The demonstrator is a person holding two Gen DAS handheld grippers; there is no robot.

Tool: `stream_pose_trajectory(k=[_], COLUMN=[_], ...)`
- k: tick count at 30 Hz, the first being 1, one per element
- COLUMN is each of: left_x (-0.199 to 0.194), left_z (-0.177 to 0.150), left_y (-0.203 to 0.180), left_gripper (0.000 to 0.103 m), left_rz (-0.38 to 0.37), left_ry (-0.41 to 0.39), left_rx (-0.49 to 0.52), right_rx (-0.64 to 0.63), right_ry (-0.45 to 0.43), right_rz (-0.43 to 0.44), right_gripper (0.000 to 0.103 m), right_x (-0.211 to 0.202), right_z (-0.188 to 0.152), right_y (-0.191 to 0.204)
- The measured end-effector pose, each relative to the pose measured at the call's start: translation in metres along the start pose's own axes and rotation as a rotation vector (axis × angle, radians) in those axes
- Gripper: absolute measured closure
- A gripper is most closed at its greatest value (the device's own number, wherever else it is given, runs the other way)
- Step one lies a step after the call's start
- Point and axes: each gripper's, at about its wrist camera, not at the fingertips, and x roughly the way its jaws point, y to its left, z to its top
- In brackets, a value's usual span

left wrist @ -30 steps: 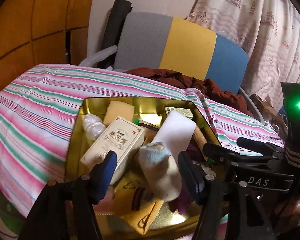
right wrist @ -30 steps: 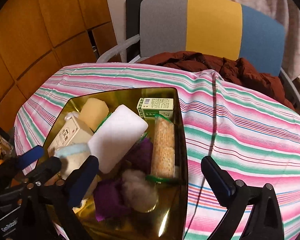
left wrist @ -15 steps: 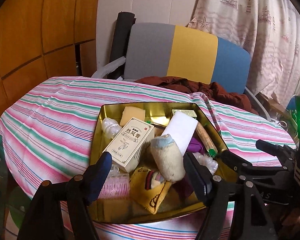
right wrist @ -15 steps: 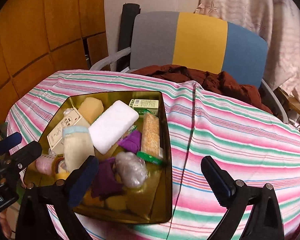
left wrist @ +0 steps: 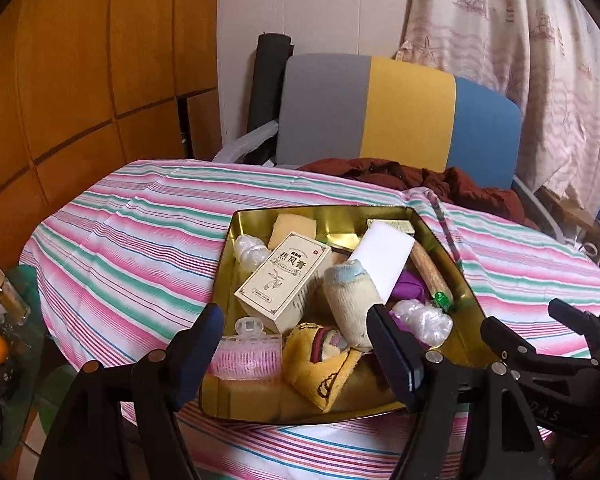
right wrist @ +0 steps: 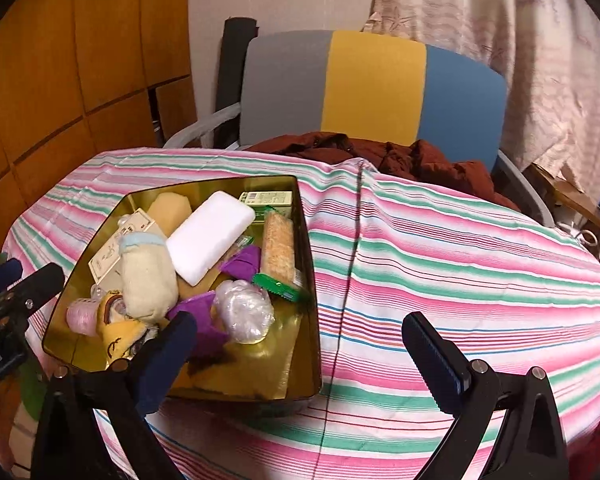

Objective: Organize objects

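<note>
Gold tin (left wrist: 440,236) on striped cloth (left wrist: 132,248), full: sock (left wrist: 352,304), white sponge (right wrist: 210,236), cream box (left wrist: 284,280) | L gripper (left wrist: 296,352) near edge, jaws spread, empty | R gripper (right wrist: 300,344) right of tin, spread, empty

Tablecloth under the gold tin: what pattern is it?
The tablecloth has pink, white and green stripes, clearest in the right wrist view.

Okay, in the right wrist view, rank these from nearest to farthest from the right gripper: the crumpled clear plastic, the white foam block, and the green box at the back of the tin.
From the right gripper:
1. Crumpled clear plastic, near end of the gold tin, just beyond the left finger.
2. White foam block, mid-tin, lying across other items.
3. Green box, far corner by the back rim.
</note>
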Motion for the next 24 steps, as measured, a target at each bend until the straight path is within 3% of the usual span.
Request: stream_pose_trajectory(k=[8,13,24], left_x=[0.000,0.011,0.019], left_z=[-0.012,-0.016,-0.017], left_y=[0.011,0.016,0.018], left_gripper=[0.029,0.041,0.049], left_rz=[0.028,0.009,0.002], left_ry=[-0.032,0.024,0.063], left_rx=[-0.038,-0.071,-0.094], right_rx=[-0.016,0.013,-0.011], right_ry=[-0.018,-0.067,-0.047], right_rz=[-0.042,-0.060,-0.043], right_gripper=[0.000,0.000,0.000], right_x=[-0.003,-0.010,-0.002], right_z=[0.002,0.004,0.000], right_y=[-0.001,-0.007,0.001])
